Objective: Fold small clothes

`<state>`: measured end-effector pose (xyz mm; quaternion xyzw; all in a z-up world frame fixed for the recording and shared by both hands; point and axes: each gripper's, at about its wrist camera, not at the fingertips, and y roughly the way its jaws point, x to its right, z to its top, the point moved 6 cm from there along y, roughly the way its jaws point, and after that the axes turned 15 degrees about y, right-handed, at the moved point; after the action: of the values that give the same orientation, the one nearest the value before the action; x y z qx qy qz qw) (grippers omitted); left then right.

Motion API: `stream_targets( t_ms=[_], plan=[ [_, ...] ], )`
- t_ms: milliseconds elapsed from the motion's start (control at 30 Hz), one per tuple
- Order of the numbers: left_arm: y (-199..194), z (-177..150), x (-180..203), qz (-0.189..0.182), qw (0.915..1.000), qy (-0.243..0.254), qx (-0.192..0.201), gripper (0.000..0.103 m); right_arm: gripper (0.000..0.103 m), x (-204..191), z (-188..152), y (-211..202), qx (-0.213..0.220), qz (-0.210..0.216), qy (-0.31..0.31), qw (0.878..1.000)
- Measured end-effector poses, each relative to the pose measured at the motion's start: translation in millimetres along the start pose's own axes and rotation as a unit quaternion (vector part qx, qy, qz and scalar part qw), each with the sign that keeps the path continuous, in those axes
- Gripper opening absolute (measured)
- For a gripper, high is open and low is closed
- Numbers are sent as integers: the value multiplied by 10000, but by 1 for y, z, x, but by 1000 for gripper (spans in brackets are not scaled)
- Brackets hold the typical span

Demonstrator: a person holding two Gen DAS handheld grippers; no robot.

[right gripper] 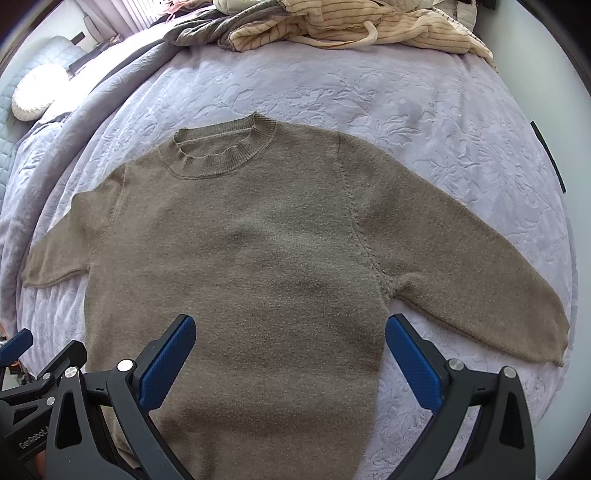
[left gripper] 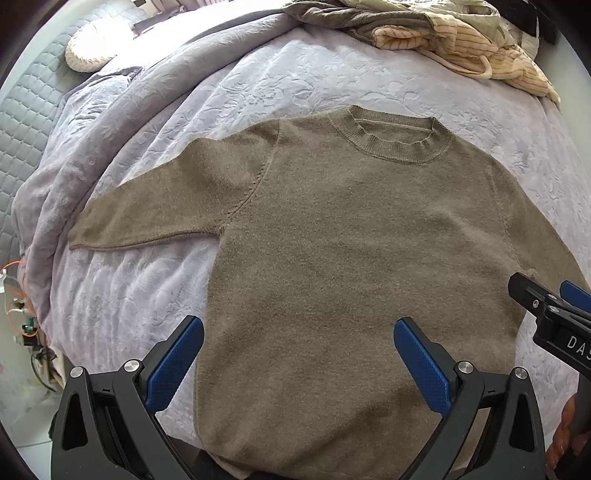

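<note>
Sweater (left gripper: 332, 240) flat — below both grippers

lavender embossed bedspread (right gripper: 406, 110) spread across centre | cream striped garment (right gripper: 369, 26) heaped at 12 o'clock | white round cushion (left gripper: 92, 44) seen at 10 o'clock

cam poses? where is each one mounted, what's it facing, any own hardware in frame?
Left wrist: on the left hand-held gripper, open, facing the brown sweater; right hand-held gripper at right edge.
Right wrist: on the right hand-held gripper, open, facing the sweater's right sleeve; left gripper at left edge.
Shared: sweater, lilac bedspread, clothes pile.
</note>
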<state>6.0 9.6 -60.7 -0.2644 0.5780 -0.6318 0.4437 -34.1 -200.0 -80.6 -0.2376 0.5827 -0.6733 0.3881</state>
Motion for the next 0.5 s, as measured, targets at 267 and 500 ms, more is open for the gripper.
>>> stream_targets(
  t_ms=[267,500],
  plan=[
    [6,-1,-5,-165,9998,-81,-25,103,102,-1,-1,1,-8,-145,-7,9999],
    [18,3,-13,-471,9988,-105,-26,103,102,-3,-1,4,-78,-193,106,9997]
  ],
)
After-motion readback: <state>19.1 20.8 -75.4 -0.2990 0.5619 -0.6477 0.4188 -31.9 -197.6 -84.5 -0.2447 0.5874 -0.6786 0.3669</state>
